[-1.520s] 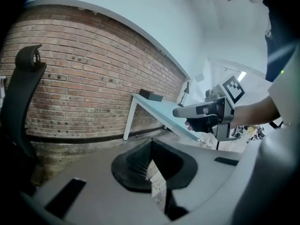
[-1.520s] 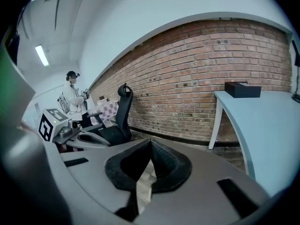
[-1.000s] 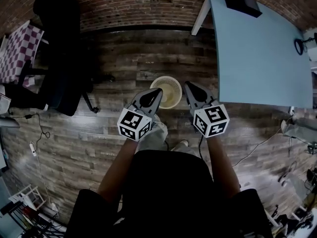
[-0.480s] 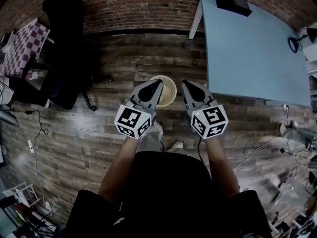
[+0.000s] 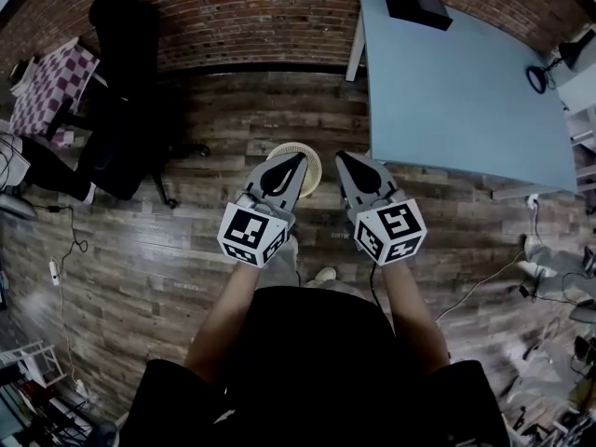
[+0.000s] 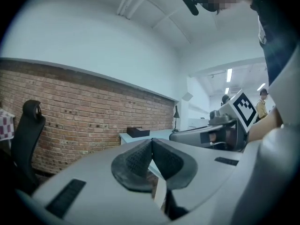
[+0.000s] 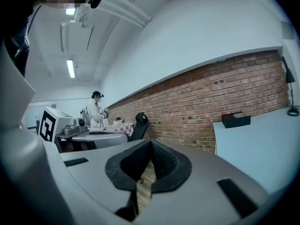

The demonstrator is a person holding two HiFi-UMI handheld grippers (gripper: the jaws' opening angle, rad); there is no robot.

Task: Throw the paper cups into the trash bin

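At the body's front, left gripper (image 5: 291, 164) and right gripper (image 5: 349, 162) are held side by side, near level. Left fingers (image 6: 136, 163) are pressed together with nothing between them; right fingers (image 7: 164, 165) are likewise closed and empty. Just beyond the fingertips, on the plank floor (image 5: 140, 250), stands the pale trash bin (image 5: 314, 168), partly covered by the left gripper. No paper cups show in any view, and the bin's contents cannot be read. Judgement: no drop is in hand, so the step is locating a cup. Scan the blue desk (image 5: 456, 91) first; it carries only a black box (image 5: 416, 1). Open the fingers only on approach, and grip lightly so the cup does not crush.
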